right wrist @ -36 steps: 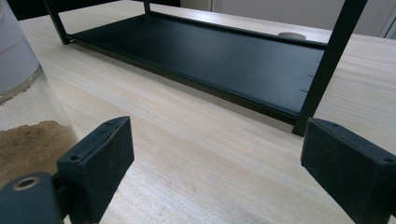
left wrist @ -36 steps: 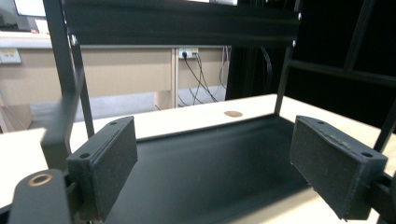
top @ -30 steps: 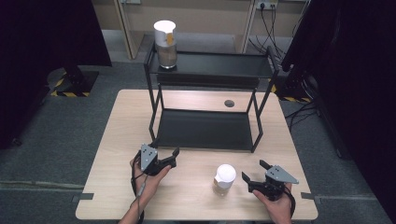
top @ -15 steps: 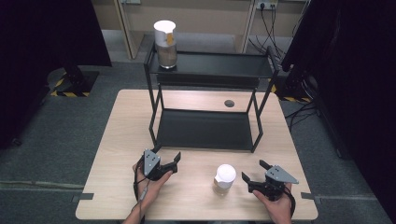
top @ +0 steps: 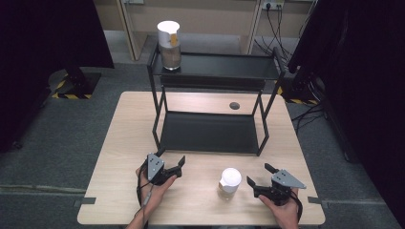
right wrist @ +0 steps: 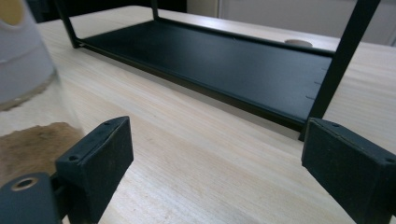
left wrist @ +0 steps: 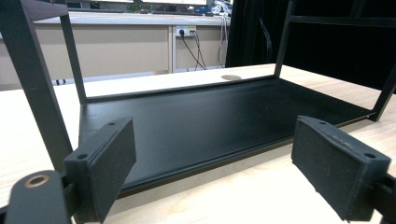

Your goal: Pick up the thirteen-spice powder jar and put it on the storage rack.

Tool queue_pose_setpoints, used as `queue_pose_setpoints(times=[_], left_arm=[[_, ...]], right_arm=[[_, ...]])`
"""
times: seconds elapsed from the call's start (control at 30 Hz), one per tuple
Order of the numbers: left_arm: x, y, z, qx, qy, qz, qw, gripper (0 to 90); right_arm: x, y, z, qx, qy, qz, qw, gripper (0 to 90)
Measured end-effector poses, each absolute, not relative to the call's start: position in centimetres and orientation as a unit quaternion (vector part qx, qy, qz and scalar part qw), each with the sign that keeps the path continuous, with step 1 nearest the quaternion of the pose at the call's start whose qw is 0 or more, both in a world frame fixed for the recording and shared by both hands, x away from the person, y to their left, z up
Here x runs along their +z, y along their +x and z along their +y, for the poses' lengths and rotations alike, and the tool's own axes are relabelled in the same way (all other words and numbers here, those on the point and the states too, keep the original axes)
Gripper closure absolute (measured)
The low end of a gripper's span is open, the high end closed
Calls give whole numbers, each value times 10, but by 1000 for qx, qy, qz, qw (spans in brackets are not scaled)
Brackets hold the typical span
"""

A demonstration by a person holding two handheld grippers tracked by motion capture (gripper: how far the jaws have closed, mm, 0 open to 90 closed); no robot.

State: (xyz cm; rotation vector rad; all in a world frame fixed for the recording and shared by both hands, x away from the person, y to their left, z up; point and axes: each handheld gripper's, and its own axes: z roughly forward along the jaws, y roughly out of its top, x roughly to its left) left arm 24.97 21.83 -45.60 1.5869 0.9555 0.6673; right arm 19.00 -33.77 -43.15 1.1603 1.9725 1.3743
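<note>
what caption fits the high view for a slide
Two open grippers, left and right, flank a white-lidded jar before a black rack.

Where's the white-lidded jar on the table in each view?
High view: white-lidded jar stands on the table's near edge, just left of the right gripper.
Left gripper view: not in it.
Right gripper view: jar at the left edge, blurred.
Shared landmark: the rack's black lower shelf.

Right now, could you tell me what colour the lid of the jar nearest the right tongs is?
White; the lid shows best in the high view.
</note>
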Motion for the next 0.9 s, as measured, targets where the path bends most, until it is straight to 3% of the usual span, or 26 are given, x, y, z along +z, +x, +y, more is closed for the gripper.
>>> queue_pose_setpoints(times=[0.27, 0.9], left_arm=[[-457, 250, 219, 280, 669, 405, 557, 132], [-455, 251, 218, 281, 674, 403, 551, 132]], right_arm=[[-431, 196, -346, 533, 374, 735, 190, 67], [-427, 202, -334, 551, 294, 767, 149, 71]])
